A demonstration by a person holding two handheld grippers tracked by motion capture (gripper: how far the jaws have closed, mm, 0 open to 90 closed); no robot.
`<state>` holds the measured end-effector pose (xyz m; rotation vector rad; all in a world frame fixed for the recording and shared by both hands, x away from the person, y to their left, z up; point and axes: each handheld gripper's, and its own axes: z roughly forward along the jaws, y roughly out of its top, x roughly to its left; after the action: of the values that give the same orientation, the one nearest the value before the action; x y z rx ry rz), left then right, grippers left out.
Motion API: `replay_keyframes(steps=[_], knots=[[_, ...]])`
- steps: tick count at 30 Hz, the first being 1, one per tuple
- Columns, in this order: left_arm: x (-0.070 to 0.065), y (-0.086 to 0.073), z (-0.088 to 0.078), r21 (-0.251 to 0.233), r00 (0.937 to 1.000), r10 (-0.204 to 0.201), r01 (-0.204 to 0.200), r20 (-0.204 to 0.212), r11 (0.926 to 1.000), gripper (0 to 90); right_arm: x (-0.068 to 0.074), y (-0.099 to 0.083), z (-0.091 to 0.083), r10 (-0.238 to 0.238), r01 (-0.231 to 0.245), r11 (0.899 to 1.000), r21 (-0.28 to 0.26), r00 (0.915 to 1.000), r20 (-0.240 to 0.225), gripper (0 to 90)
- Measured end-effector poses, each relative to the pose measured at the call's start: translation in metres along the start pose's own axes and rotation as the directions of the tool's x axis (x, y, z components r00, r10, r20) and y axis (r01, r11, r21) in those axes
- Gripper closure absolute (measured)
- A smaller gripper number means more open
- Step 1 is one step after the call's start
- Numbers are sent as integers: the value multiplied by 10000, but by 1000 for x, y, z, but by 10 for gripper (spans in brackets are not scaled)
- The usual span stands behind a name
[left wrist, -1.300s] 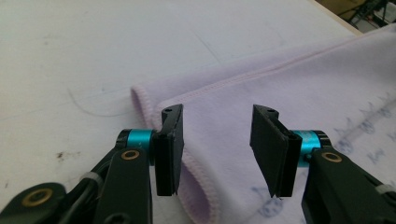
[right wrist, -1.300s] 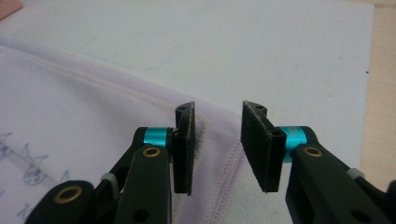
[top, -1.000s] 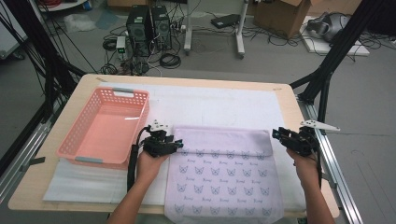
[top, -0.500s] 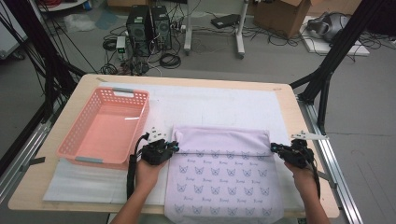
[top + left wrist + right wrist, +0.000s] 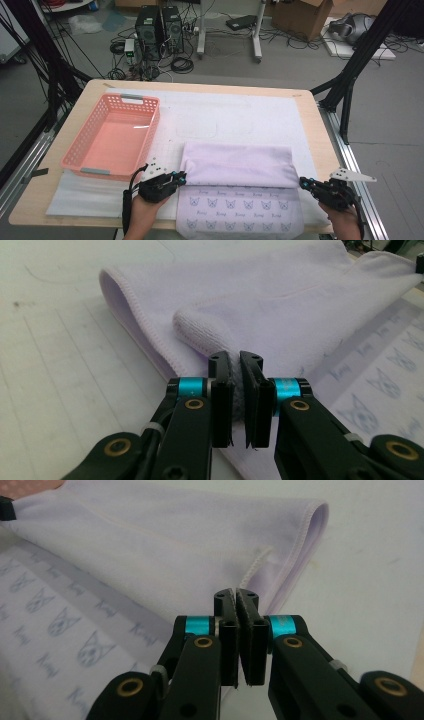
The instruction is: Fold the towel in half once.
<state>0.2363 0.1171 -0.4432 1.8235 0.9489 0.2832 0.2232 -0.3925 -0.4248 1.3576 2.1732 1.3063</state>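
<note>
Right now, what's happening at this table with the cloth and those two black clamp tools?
A person is folding a lilac towel on a table, with a hand-held gripper in each hand. The left gripper pinches the towel's folded top layer at its left edge, and the right gripper pinches it at the right edge. The far half lies doubled toward the person, leaving the printed part nearest them uncovered. A pink basket sits to the left.

Black hand-held gripper, cyan bands, brass screws; black cable, grey plate
</note>
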Motion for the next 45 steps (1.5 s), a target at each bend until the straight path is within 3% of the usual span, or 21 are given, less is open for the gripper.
replay_keyframes(steps=[3, 5, 7, 9, 12, 15, 17, 19, 20, 21, 22, 24, 29, 33, 35, 36, 37, 40, 42, 43, 45], knots=[[-7, -8, -6, 118, 9999, -69, 67, 145, 9999, 798, 7, -10, -7, -94, 91, 9993, 362, 9999, 59, 879], [-7, -7, -7, -34, 9998, -25, 26, 200, 10000, 675, 9, -15, -9, -143, 136, 9982, 583, 9998, 115, 866], [-6, -3, -5, -305, 9997, -127, 134, 222, 9994, 542, 11, -17, -9, -109, 93, 9984, 554, 9995, 280, 741], [-4, 3, 0, -414, 9995, -254, 263, 211, 9988, 472, 10, -12, -10, 205, -215, 9995, 222, 9987, 465, 654], [0, 13, 12, -247, 9991, -321, 328, 282, 9992, 448, 10, 0, -4, 243, -229, 9995, -202, 9973, 697, 604], [4, 21, 33, 244, 9985, -440, 432, 337, 9988, 441, 11, 7, 13, 167, -178, 9998, 90, 9940, 1080, 543], [5, 22, 45, 821, 9981, -535, 510, 288, 9953, 452, 9, 10, 31, 103, -192, 9981, 592, 9890, 1474, 540], [2, 20, 53, 1309, 9995, -283, 261, 149, 9910, 574, 7, 10, 41, 17, -157, 9958, 901, 9882, 1531, 637], [0, 18, 52, 1264, 10000, -36, 42, -53, 9920, 655, 6, 9, 44, -133, -39, 9939, 1101, 9878, 1551, 702], [0, 19, 52, 1275, 9998, -207, 202, 23, 9916, 786, 7, 8, 44, -156, -23, 9933, 1153, 9880, 1536, 766], [-1, 19, 49, 1273, 9997, -233, 224, 53, 9916, 830, 7, 8, 42, -183, 16, 9930, 1182, 9899, 1404, 835], [-4, 18, 42, 1039, 9998, -132, 118, 127, 9945, 875, 10, 8, 34, -206, 87, 9953, 961, 9921, 1238, 848], [-7, 16, 12, 254, 9996, -160, 155, 215, 9996, 895, 19, 4, 15, -284, 239, 9981, 574, 9964, 800, 844], [-7, 8, -2, -88, 9997, -107, 109, 231, 9999, 888, 22, -1, 9, -324, 283, 9983, 500, 9960, 829, 809], [-4, 7, 2, -101, 9995, -190, 193, 263, 9998, 753, 21, -1, 10, -343, 290, 9985, 469, 9925, 1174, 680], [-3, 8, 5, -64, 9989, -379, 381, 278, 9993, 626, 20, -1, 11, -292, 230, 9986, 468, 9903, 1360, 662], [-2, 9, 9, -4, 9983, -479, 479, 346, 9989, 562, 19, -1, 12, -214, 157, 9989, 440, 9912, 1308, 664], [-2, 12, 24, 403, 9986, -430, 418, 305, 9983, 461, 19, 0, 15, -188, 133, 9989, 456, 9925, 1211, 684], [-3, 12, 32, 720, 9988, -425, 406, 252, 9966, 490, 19, 0, 18, -273, 198, 9977, 652, 9930, 1150, 750], [-5, 11, 36, 1009, 9994, -302, 286, 152, 9945, 567, 19, -1, 19, -344, 263, 9969, 747, 9935, 1089, 825], [-10, 8, 39, 1239, 10000, 10, -17, 54, 9923, 787, 20, -1, 18, -402, 333, 9967, 738, 9947, 946, 846]])
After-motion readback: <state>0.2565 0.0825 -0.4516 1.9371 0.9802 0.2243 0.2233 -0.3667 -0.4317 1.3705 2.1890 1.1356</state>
